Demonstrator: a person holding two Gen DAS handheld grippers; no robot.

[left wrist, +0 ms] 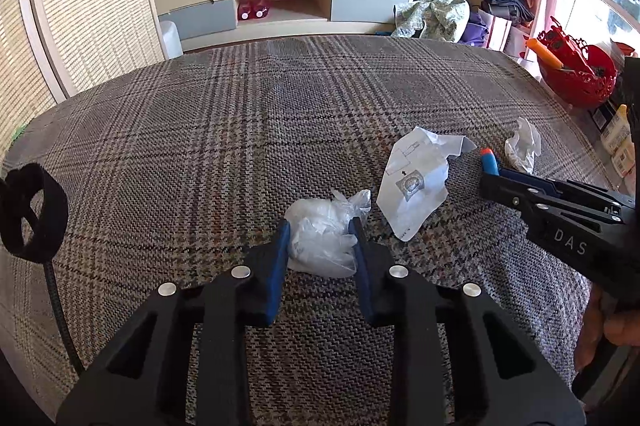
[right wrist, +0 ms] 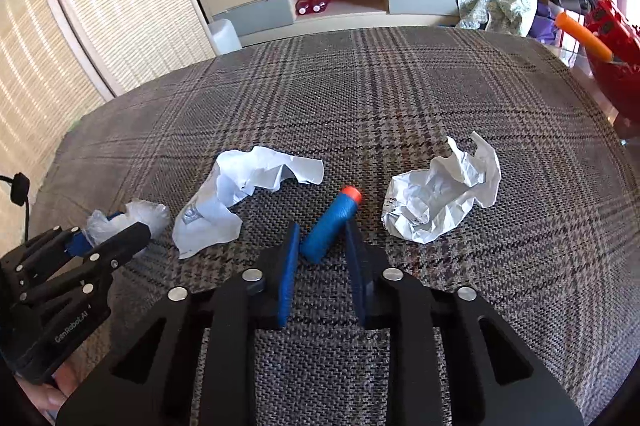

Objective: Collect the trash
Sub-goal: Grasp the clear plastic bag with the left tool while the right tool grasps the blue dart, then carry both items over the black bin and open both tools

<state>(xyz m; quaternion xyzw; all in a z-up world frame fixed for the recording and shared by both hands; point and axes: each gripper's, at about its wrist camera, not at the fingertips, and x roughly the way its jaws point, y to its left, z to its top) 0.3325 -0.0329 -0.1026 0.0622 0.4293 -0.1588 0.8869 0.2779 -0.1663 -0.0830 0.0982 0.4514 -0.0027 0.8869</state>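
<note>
Plaid woven cloth (left wrist: 240, 130) bears the trash: left gripper (left wrist: 320, 238) pinches a crumpled clear plastic bag (left wrist: 324, 234), right gripper (right wrist: 322, 240) clamps a blue orange-tipped foam dart (right wrist: 330, 226); slippery film or rounded foam may slide free on lifting.

Two crumpled white paper pieces (right wrist: 240, 202) (right wrist: 440, 202); one clear plastic wad (left wrist: 324, 238); one blue foam dart (right wrist: 326, 226); two claws (left wrist: 320, 232) (right wrist: 322, 238); one red basket (left wrist: 576, 74).
</note>
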